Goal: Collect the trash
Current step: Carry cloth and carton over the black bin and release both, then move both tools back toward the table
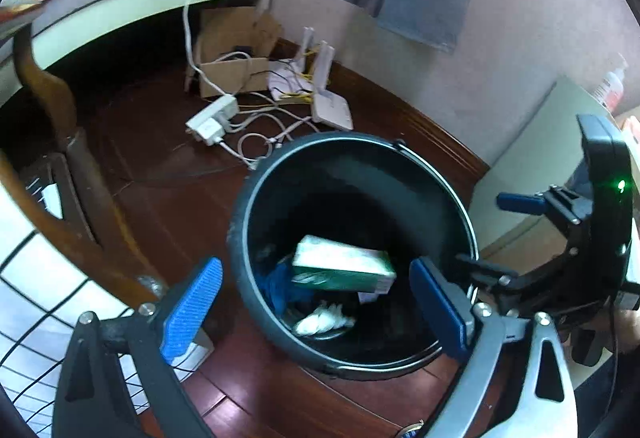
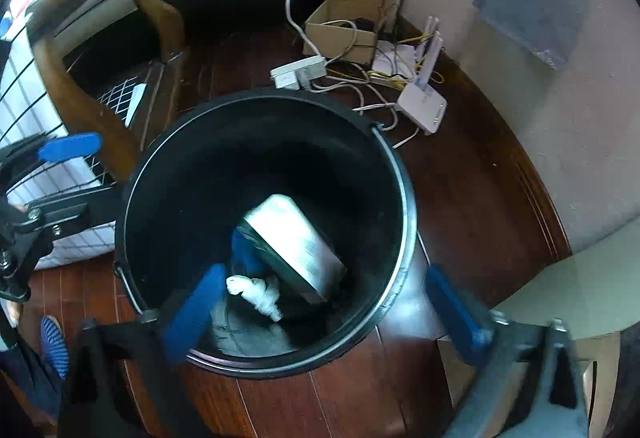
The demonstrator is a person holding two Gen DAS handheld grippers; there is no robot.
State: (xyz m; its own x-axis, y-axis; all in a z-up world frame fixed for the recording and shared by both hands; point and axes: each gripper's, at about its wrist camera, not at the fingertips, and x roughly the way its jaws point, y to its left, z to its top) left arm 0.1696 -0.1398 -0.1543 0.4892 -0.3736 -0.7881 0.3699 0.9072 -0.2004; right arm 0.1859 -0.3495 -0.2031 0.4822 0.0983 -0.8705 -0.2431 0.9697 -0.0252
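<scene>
A black round trash bin (image 1: pixel 256 197) stands on the wooden floor; it also shows in the right wrist view (image 2: pixel 392 165). Inside it lie a green and white box (image 1: pixel 344 266) (image 2: pixel 296 242), a crumpled white tissue (image 1: pixel 324 320) (image 2: pixel 260 292) and something blue (image 1: pixel 280 286). My left gripper (image 1: pixel 316 304) is open and empty above the bin's near side. My right gripper (image 2: pixel 328 310) is open and empty above the bin's near rim. The right gripper shows at the right edge of the left wrist view (image 1: pixel 520 203). The left gripper shows at the left edge of the right wrist view (image 2: pixel 68 147).
A wooden chair (image 2: pixel 80 93) stands left of the bin. A power strip (image 1: pixel 212 119), cables, a white router (image 1: pixel 332 109) and a cardboard box (image 1: pixel 236 53) lie by the wall. A pale cabinet (image 1: pixel 528 173) stands to the right. A wire rack (image 2: pixel 24 109) is at far left.
</scene>
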